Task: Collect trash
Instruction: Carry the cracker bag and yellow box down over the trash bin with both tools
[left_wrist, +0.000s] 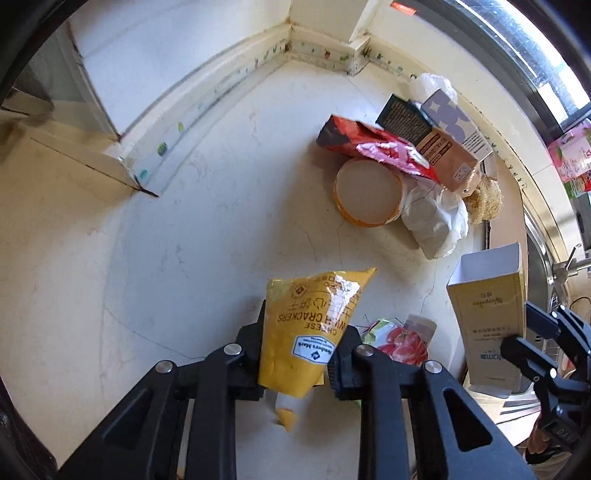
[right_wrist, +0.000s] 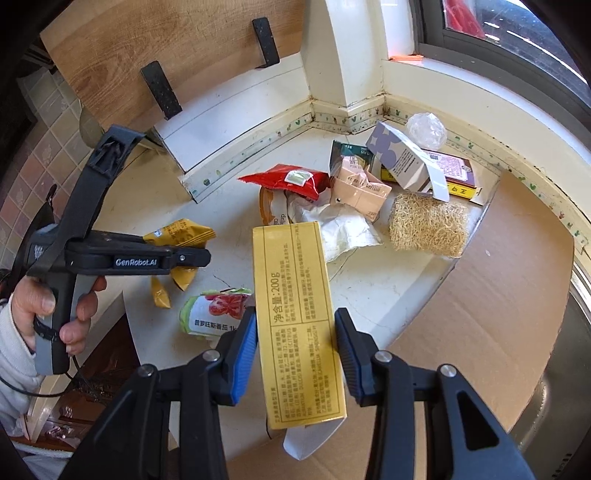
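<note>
Pale stone countertop (left_wrist: 177, 258) runs into a corner under a window, and trash lies on it. Left gripper (left_wrist: 295, 354) is closed on a yellow cracker bag (left_wrist: 310, 325), which stands up between its two fingers above the counter. Just to the right of this gripper a tomato wrapper (left_wrist: 399, 338) lies on the counter. Far ahead of it and a little right there is a pile: a red snack bag (left_wrist: 369, 146), a round orange lid (left_wrist: 367, 195) under it, a crumpled white bag (left_wrist: 436, 218) and some cartons.

Right gripper (right_wrist: 295, 350) grips a long yellow box (right_wrist: 295, 314) between its blue pads (right_wrist: 245, 354); the box points forward and away from it. Under the right gripper lies flat brown cardboard (right_wrist: 498, 314). Ahead and right of it sits a straw-coloured fibre pad (right_wrist: 426, 225), beside the white bag.
</note>
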